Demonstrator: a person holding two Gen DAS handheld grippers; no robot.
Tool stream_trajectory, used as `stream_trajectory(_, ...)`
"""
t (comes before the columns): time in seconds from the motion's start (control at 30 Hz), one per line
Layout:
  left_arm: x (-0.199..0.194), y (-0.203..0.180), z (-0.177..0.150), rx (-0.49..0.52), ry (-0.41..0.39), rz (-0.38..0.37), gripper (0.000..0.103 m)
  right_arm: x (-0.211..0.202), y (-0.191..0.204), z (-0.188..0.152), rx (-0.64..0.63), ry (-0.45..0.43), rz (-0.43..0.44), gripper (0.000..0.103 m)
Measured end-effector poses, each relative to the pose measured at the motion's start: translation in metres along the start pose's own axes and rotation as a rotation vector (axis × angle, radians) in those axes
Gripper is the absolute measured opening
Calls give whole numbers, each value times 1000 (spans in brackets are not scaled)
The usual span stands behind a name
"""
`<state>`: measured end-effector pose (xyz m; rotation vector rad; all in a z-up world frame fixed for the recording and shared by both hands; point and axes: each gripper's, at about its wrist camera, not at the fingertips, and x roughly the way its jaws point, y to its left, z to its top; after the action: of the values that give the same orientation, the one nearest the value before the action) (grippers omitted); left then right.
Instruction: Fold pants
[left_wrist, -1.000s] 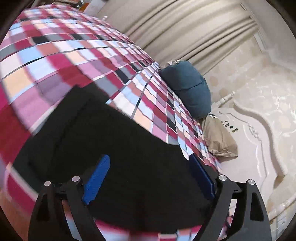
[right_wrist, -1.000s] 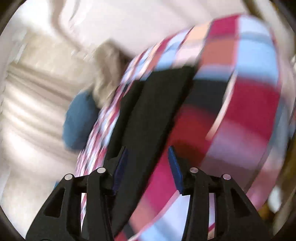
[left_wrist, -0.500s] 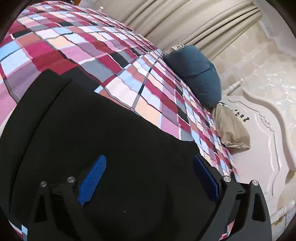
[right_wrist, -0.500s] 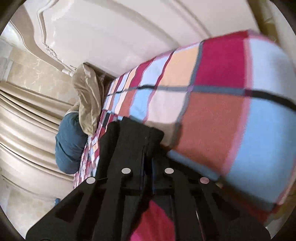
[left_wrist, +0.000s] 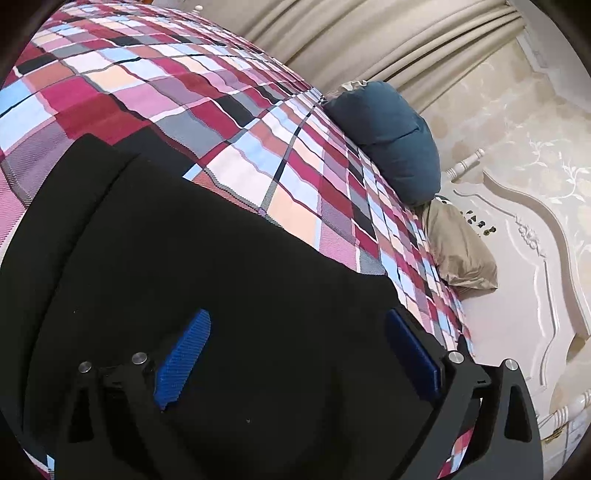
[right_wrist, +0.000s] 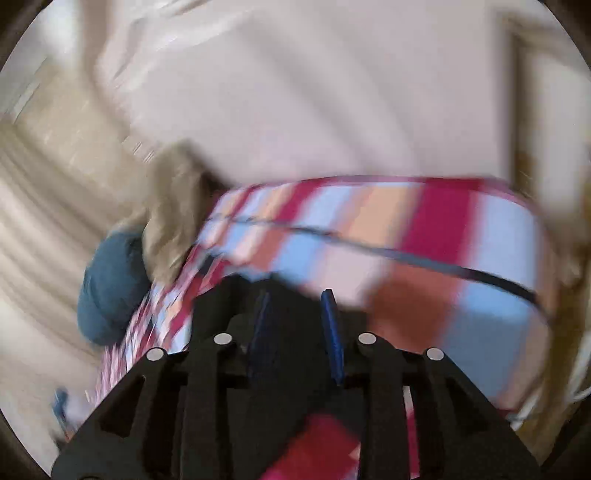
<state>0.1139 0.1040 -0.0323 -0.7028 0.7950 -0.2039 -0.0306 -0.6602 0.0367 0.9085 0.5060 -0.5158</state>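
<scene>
Both wrist views low over bed (left_wrist: 229, 110), headboard-facing.

black pants (left_wrist: 207, 280), spread flat on checked bedspread (left_wrist: 229, 122)

The left black two-finger gripper with blue ribbed pads (left_wrist: 297, 345) has its jaws spread wide, one pad at each side of the lower left wrist view. The right black two-finger gripper with blue pads (right_wrist: 297, 314) shows a narrower gap between its pads; heavy motion blur prevents telling whether anything is clamped between them.
</scene>
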Motion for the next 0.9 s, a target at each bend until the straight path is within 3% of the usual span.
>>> stream_trajectory(0.07, 1, -1, -1, 5, -8, 7, 95, 23, 46, -3, -95, 78, 53, 41)
stream_trajectory(0.17, 2, -3, -2, 16, -10, 19, 96, 81, 109, -12, -194, 216, 84, 42)
stream_trajectory(0.23, 2, -3, -1, 13, -8, 11, 98, 119, 139, -17, -243, 279, 52, 42)
stream_trajectory(0.37, 2, -1, 1, -9, -3, 1, 98, 190, 182, -23, -339, 332, -131, 42)
stream_trajectory(0.6, 5, -1, 3, -22, -4, 4, 98, 245, 199, -43, -459, 415, -371, 42)
stream_trajectory(0.67, 5, -1, 3, -22, -6, 7, 98, 250, 200, -46, -470, 415, -404, 41)
stream_trajectory(0.7, 6, -1, 3, -21, -8, 10, 98, 251, 202, -47, -478, 412, -416, 40)
stream_trajectory(0.77, 7, -2, 3, -15, -9, 16, 98, 253, 202, -47, -490, 407, -429, 25)
stream_trajectory(0.8, 8, -3, 3, -11, -8, 20, 98, 251, 199, -45, -487, 407, -422, 24)
stream_trajectory(0.87, 8, -4, 3, -8, -8, 24, 98, 245, 191, -39, -454, 411, -372, 11)
stream_trajectory(0.9, 7, -4, 2, -8, -9, 25, 98, 240, 190, -35, -433, 409, -342, 9)
